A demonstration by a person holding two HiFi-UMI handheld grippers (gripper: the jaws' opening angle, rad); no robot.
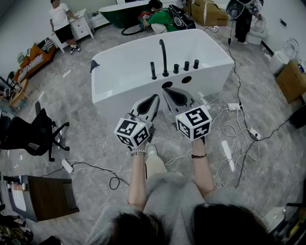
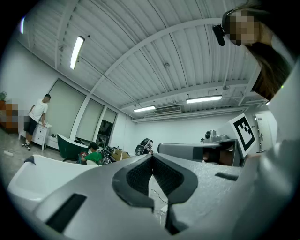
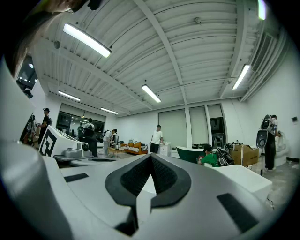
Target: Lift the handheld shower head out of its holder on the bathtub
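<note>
A white bathtub [image 1: 119, 79] stands ahead of me in the head view. On its near rim a slim black handheld shower head [image 1: 153, 71] stands upright in its holder, left of a tall black spout [image 1: 164, 56] and three black knobs [image 1: 186, 66]. My left gripper [image 1: 154, 98] and right gripper [image 1: 167, 91] hover side by side just short of that rim, both shut and empty. In the left gripper view the left gripper [image 2: 152, 157] has its tips meeting. The right gripper [image 3: 150, 157] looks the same in its own view.
A black office chair [image 1: 33, 136] is at the left and a wooden desk [image 1: 48, 196] at lower left. Cables and power strips [image 1: 239, 143] lie on the floor to the right. People, a green tub [image 1: 119, 14] and cardboard boxes [image 1: 210, 12] are behind the bathtub.
</note>
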